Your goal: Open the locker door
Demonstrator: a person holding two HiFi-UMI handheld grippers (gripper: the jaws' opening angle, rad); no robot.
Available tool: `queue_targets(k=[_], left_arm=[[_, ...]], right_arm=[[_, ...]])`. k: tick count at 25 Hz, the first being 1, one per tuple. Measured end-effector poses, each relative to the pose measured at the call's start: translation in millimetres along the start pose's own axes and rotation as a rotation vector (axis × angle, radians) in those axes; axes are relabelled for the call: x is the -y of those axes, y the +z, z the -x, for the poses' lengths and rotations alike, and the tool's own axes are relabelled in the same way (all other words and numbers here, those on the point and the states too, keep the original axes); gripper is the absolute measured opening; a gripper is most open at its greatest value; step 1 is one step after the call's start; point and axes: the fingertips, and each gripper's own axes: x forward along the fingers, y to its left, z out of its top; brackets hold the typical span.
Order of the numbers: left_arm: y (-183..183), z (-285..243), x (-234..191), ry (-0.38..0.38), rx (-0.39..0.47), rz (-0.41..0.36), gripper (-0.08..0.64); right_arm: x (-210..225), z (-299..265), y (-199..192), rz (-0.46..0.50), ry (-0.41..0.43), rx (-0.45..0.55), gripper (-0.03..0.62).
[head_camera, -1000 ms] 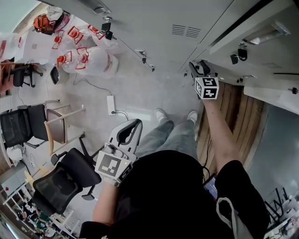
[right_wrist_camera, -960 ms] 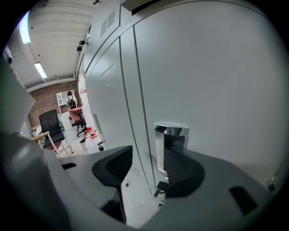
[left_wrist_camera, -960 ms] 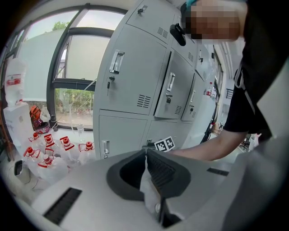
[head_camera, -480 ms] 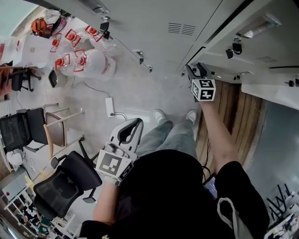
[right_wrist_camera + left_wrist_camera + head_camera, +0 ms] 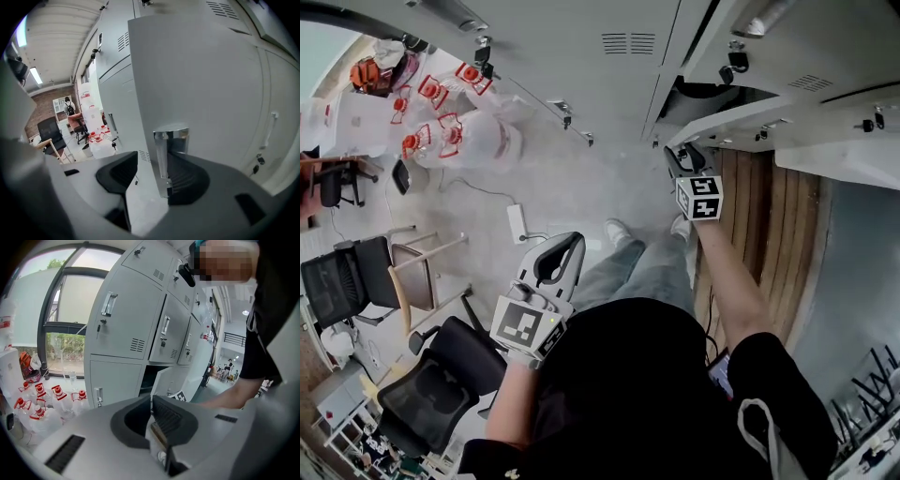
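A grey locker door [image 5: 769, 114] stands partly swung out from the locker bank, and the dark inside [image 5: 705, 94] shows behind it. My right gripper [image 5: 675, 157] is at the door's free edge. In the right gripper view the door [image 5: 197, 70] fills the frame, and its chrome handle [image 5: 171, 140] sits between the jaws of my right gripper [image 5: 150, 164], tight against the right jaw. My left gripper [image 5: 570, 246] hangs low by my left leg, shut and empty. In the left gripper view, its shut jaws [image 5: 151, 401] point at the same open door [image 5: 171, 380].
Neighbouring lockers [image 5: 581, 56] with handles and keys run left of the open one. Large water bottles with red caps [image 5: 455, 131] stand by the window. A power strip [image 5: 517, 223], a wooden chair [image 5: 422, 258] and black office chairs [image 5: 422, 384] lie on my left, with wooden boards [image 5: 769, 225] on my right.
The right gripper has drawn the door's edge outward and to the left, and the door has swung wider so the dark inside shows. The left gripper has barely moved.
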Motion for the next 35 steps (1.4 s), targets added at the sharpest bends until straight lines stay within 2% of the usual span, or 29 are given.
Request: queue_targets(k=[8,17,25,35], left_arm=[[3,-14,38,-0.066,-0.013,-0.050,0.029],[-11,-37,102,-0.117,-0.042,-0.079,0.029],[-20,-50,165,-0.166,-0.061,-0.089,0.029],[-25,-65,209,-0.215,-0.065,-0.102,0.029]], right_arm=[[14,47,-28,-0.052,-0.052,0.016,0.169],[36,100,-61,-0.127,-0.067,0.007,0.167],[78,159,-91,-0.147,-0.099,-0.023,0.166],[130,203,-106,-0.160,-0.175,-0.038,0.166]])
